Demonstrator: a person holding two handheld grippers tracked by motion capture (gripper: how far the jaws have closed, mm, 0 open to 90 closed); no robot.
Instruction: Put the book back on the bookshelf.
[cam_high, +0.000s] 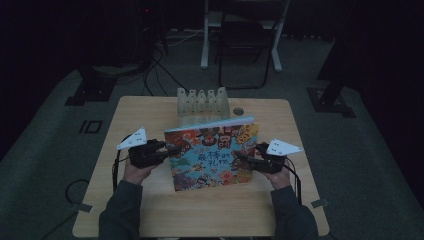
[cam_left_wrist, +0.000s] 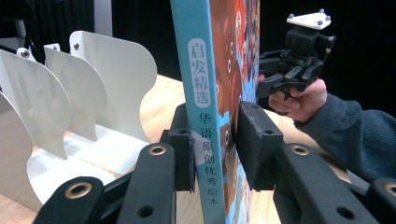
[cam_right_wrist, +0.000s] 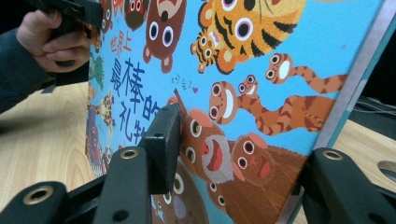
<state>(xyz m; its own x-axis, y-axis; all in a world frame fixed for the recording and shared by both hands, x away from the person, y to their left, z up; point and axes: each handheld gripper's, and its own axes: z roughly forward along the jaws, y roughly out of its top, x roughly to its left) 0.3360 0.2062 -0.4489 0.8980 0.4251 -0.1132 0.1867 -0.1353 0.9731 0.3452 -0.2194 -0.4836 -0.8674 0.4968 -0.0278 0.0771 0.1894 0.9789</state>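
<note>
Wooden table — white divider rack on it.

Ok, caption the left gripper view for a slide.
Left gripper clamps the spine of an upright picture book, beside a white book rack; the right gripper holds the far edge.

Sitting mid-frame on the light wooden table: colourful picture book; directly above it, white metal divider rack.

You have one picture book, one white divider rack with five fins, two grippers, left gripper and right gripper, on one wooden table.
</note>
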